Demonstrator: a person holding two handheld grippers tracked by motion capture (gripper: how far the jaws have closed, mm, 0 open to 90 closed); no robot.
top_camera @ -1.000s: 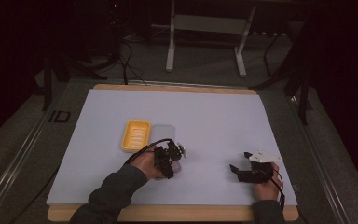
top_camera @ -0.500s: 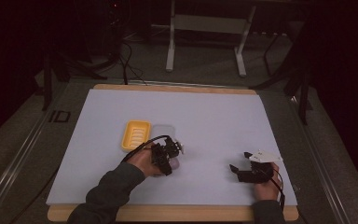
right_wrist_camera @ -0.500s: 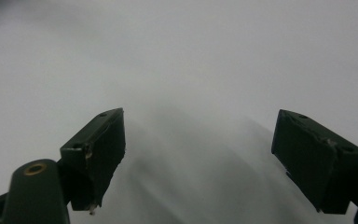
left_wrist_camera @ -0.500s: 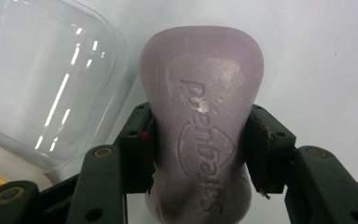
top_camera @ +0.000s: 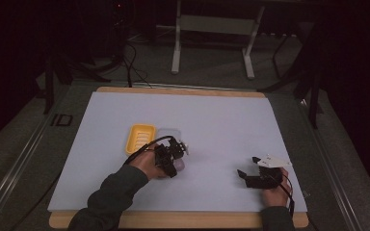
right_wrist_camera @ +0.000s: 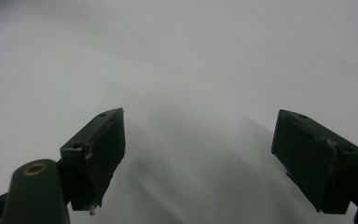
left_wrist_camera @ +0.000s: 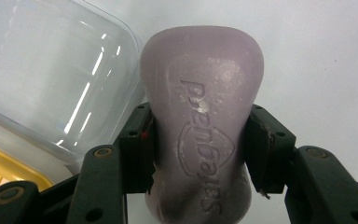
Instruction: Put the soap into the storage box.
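A lilac soap bar with embossed lettering is clamped at its narrow waist between the black jaws of my left gripper, which is shut on it. In the high view this gripper holds the soap just in front of a clear plastic lid, right of a yellow soap dish. The lid lies close to the soap's left in the left gripper view, with the yellow dish's edge below it. My right gripper rests open at the table's front right, its jaws wide apart over bare white surface.
A white mat covers the wooden table. Beyond the far edge stand a metal frame's legs and cables on the dark floor. The person's sleeves enter from the bottom edge.
My left gripper with the soap has shifted slightly left, closer to the clear lid. The right gripper has stayed put.
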